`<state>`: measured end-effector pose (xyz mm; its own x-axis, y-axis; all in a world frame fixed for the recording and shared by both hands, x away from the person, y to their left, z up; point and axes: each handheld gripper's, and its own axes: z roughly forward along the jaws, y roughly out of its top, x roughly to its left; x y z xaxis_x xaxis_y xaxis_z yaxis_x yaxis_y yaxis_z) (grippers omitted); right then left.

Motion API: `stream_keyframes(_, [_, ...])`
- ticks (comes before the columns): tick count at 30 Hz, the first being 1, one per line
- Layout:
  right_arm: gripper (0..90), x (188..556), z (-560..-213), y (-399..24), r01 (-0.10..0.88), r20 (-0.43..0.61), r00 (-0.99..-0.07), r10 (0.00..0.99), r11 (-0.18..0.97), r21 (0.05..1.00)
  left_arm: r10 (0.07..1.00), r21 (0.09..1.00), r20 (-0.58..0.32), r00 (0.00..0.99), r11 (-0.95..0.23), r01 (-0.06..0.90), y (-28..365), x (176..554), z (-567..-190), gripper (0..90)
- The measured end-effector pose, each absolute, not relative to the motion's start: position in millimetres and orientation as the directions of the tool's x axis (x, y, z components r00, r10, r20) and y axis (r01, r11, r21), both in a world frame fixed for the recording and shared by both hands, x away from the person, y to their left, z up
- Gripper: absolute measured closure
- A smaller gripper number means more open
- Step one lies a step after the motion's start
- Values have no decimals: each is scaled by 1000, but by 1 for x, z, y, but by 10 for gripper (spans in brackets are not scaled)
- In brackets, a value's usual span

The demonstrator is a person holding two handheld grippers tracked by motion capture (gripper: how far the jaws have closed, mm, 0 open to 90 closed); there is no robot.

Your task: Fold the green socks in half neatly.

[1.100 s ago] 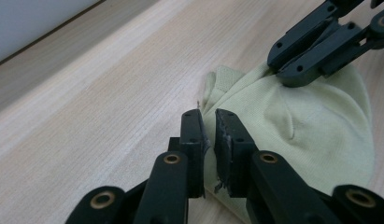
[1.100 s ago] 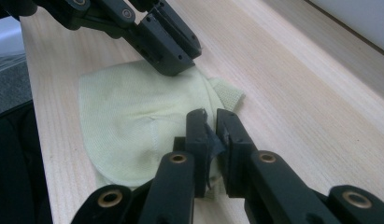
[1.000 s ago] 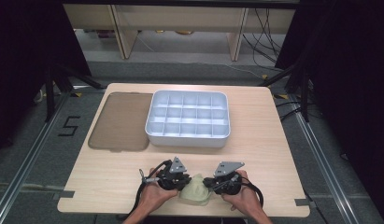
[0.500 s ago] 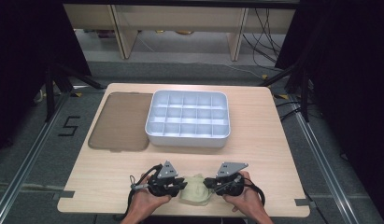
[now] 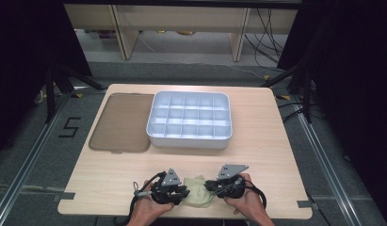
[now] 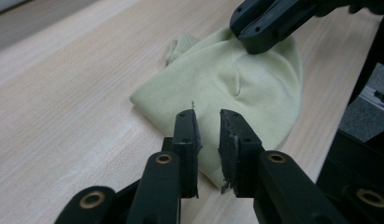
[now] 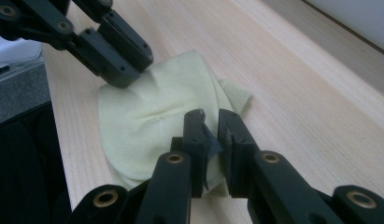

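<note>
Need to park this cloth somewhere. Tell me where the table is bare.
Bare wood runs right of the compartment tray, and in the strip between it and the grippers. The near edge is crowded: left gripper, right gripper and pale cloth. The brown mat fills the far left.

A white compartment tray (image 5: 189, 120) sits far on the wooden table (image 5: 257, 160), a brown flat lid (image 5: 120, 123) touching its left side

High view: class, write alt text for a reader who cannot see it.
At the near edge of a wooden table, a person's two hand-held grippers, left gripper and right gripper, flank a crumpled pale green cloth. Farther back sit a white compartment tray and, to its left, a brown flat lid.
</note>
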<state>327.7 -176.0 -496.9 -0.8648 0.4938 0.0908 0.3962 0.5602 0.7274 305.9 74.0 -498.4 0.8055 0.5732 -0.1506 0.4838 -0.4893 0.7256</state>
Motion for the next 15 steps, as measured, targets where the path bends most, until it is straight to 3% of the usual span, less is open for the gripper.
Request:
stream_keyframes(2, [814,326,-495,-176,402,98,-862,497,553,730,596,738,-197,779,-433,518,74,302,-498,724])
stream_keyframes(8, [802,325,-489,-177,390,85,-859,505,536,749,600,711,-207,773,-450,540,85,296,-497,543])
stream_keyframes(15, [789,323,-489,-174,375,66,-859,508,535,757,626,666,-288,724,-413,621,89,297,-502,431])
